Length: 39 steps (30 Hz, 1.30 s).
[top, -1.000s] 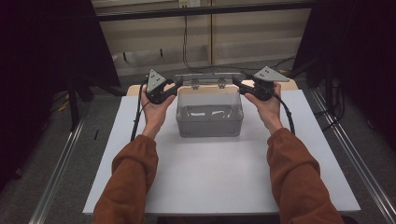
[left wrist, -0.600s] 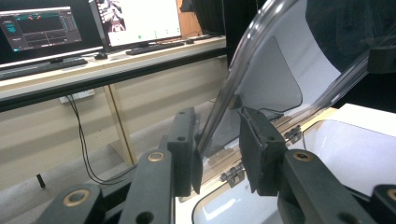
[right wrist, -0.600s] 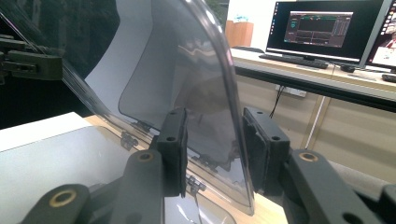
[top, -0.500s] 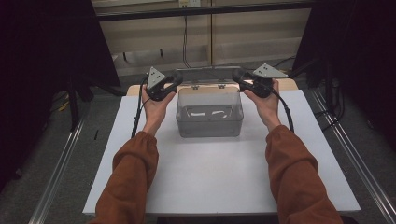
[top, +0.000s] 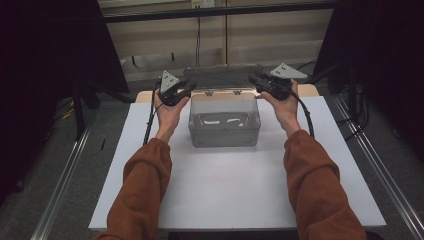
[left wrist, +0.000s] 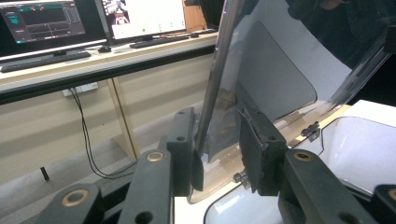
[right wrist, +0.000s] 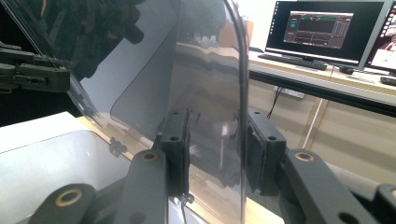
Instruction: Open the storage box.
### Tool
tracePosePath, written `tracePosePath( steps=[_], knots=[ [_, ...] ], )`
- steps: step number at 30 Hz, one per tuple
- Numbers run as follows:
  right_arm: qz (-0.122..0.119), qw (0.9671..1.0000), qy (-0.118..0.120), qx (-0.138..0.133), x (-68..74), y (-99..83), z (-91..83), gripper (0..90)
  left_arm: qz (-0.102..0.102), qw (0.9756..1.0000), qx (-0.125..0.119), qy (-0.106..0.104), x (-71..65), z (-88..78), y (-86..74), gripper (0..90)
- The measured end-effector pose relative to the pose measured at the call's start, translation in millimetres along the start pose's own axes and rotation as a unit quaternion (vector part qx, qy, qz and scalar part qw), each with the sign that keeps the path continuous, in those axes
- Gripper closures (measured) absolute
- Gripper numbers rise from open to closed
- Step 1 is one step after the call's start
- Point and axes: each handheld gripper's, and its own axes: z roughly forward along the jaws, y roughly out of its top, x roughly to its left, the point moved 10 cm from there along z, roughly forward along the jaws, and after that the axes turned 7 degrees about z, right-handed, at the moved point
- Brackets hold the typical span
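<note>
I've got the clear box [top: 224, 120] near the table's [top: 235, 195] far edge, its lid [top: 222, 77] standing up at the back. My left gripper [left wrist: 217, 149] pinches the lid's left edge; my right gripper [right wrist: 215, 149], jaws just narrowing, straddles the right edge, contact unclear.

High view dim, its flanks nearly black; the white desk [top: 235, 190] is the brightest patch. Gripper views soft, with reflections across the clear lid [right wrist: 187, 60] and glowing monitors [left wrist: 140, 18].
</note>
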Motion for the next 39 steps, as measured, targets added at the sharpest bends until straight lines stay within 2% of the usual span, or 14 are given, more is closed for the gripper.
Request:
tracePosePath(
  steps=[2, 7, 10, 11, 12, 17, 18, 20, 24, 30, 32, 34, 38, 39],
  knots=[
    [-0.001, 1.0000, -0.001, -0.001, -0.8, 0.4, 0.9, 63.8, -0.002, 1.0000, -0.001, 0.001, 0.6, 1.4, 0.4, 66.5],
    [0.001, 1.0000, -0.003, -0.002, -3.0, 2.2, 3.3, 64.8, 0.010, 0.9999, 0.011, 0.007, 5.2, 4.4, -3.7, 64.6],
    [0.001, 1.0000, -0.004, -0.002, -4.0, 2.6, 4.1, 65.1, 0.010, 0.9998, 0.015, 0.009, 8.0, 6.4, -7.3, 64.5],
    [0.001, 1.0000, -0.005, -0.003, -4.3, 2.7, 4.4, 65.2, 0.002, 0.9999, 0.014, 0.010, 8.0, 7.9, -8.1, 64.5],
    [0.001, 1.0000, -0.005, -0.003, -4.4, 2.8, 4.6, 65.3, 0.008, 0.9997, 0.020, 0.008, 8.9, 8.3, -10.2, 64.5],
    [-0.001, 1.0000, -0.006, -0.001, -5.5, 3.9, 5.9, 65.7, 0.008, 0.9997, 0.024, 0.006, 8.7, 14.2, -14.2, 61.4],
    [-0.001, 1.0000, -0.007, -0.001, -5.8, 4.0, 6.3, 65.7, 0.001, 0.9997, 0.023, 0.004, 7.7, 15.6, -14.9, 61.4],
    [0.000, 1.0000, -0.008, -0.001, -6.3, 4.3, 7.1, 65.8, 0.005, 0.9996, 0.027, 0.005, 8.6, 17.2, -16.9, 61.4],
    [0.001, 1.0000, -0.008, -0.002, -7.6, 4.8, 8.1, 66.6, -0.009, 0.9997, 0.023, 0.000, 6.9, 21.4, -19.3, 63.5],
    [0.007, 1.0000, -0.007, 0.000, -10.3, 3.3, 9.0, 66.7, -0.002, 0.9996, 0.027, -0.001, 6.1, 25.3, -24.0, 66.0],
    [0.005, 0.9999, -0.010, 0.005, -12.3, 0.4, 9.8, 63.1, -0.003, 0.9996, 0.027, 0.000, 7.1, 25.2, -23.7, 68.1],
    [0.007, 0.9998, -0.014, 0.013, -14.4, -4.2, 10.8, 62.7, -0.011, 0.9996, 0.026, -0.003, 6.8, 25.5, -23.8, 69.7],
    [0.008, 0.9996, -0.015, 0.021, -17.7, -11.3, 13.8, 62.2, -0.007, 0.9996, 0.026, 0.000, 8.5, 25.8, -24.1, 70.0],
    [0.009, 0.9996, -0.014, 0.024, -17.2, -13.3, 14.9, 61.7, -0.011, 0.9997, 0.023, 0.000, 8.3, 26.4, -23.9, 70.0]
  ],
)
